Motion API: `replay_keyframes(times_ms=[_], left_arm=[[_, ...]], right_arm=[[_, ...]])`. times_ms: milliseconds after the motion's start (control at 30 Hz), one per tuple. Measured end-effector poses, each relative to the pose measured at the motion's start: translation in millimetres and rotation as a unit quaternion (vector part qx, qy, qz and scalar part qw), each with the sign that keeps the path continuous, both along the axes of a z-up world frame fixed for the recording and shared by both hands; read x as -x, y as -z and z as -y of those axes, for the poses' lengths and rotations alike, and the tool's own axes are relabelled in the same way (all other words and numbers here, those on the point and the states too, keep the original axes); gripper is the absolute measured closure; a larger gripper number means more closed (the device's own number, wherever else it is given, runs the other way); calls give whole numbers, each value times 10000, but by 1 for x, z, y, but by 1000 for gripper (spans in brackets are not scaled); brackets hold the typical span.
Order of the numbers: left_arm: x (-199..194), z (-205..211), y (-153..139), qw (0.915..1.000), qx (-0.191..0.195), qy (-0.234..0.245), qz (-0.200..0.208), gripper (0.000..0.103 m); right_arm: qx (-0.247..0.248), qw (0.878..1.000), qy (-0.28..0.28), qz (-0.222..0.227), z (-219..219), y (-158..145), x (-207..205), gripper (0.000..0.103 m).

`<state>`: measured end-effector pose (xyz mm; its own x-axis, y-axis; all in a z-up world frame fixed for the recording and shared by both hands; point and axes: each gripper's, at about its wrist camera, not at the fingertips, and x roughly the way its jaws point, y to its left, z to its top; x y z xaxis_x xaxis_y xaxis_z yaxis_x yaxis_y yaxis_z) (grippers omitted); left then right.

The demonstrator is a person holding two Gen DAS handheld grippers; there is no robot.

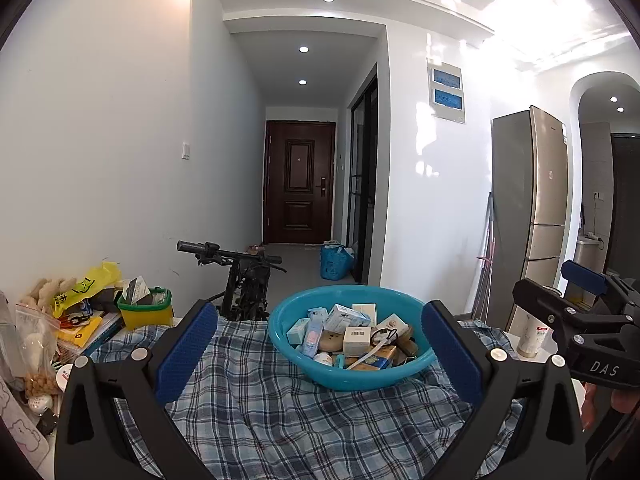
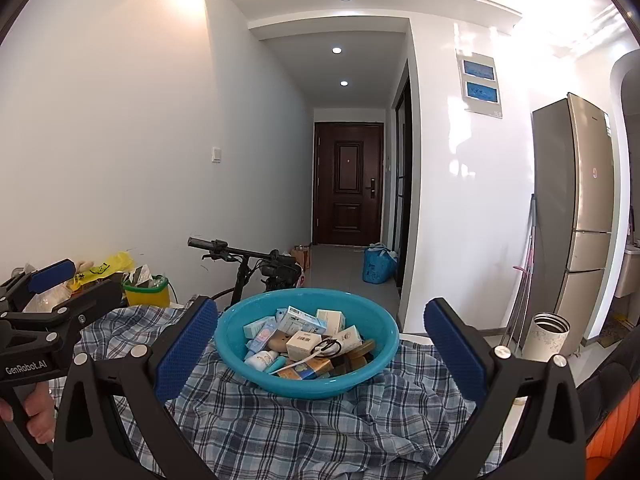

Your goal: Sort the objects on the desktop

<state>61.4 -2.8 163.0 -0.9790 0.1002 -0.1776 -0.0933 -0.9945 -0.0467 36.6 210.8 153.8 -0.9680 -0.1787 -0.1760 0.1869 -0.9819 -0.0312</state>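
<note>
Blue basin; two empty, spread grippers

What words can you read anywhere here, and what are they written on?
"DAS" on the black body of the right gripper, seen from the left wrist view.
"GenRobot.AI" on the black body of the left gripper, seen from the right wrist view.
The small boxes in the blue basin carry print and barcodes, too small to read.
The yellow bag has red characters, too blurred to read.
</note>
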Motion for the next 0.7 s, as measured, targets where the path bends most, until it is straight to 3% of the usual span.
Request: replay_keyframes(times_ms=[167, 333, 500, 700], left_arm=[[-13, -8, 16, 9999, 1, 112, -35, 0], [-16, -14, 39, 9999, 15, 135, -34, 0], [-3, -16, 80, 9996, -121, 63, 267, 0], [5, -15, 127, 9976, -510, 211, 411, 0]], right_arm=[[215, 9997, -11, 139, -16, 20, -18, 0], [325, 9993, 206, -3, -27, 38, -27, 0], [83, 9997, 150, -147, -27, 73, -31, 0], [9, 10000, 23, 59, -29, 119, -33, 0]])
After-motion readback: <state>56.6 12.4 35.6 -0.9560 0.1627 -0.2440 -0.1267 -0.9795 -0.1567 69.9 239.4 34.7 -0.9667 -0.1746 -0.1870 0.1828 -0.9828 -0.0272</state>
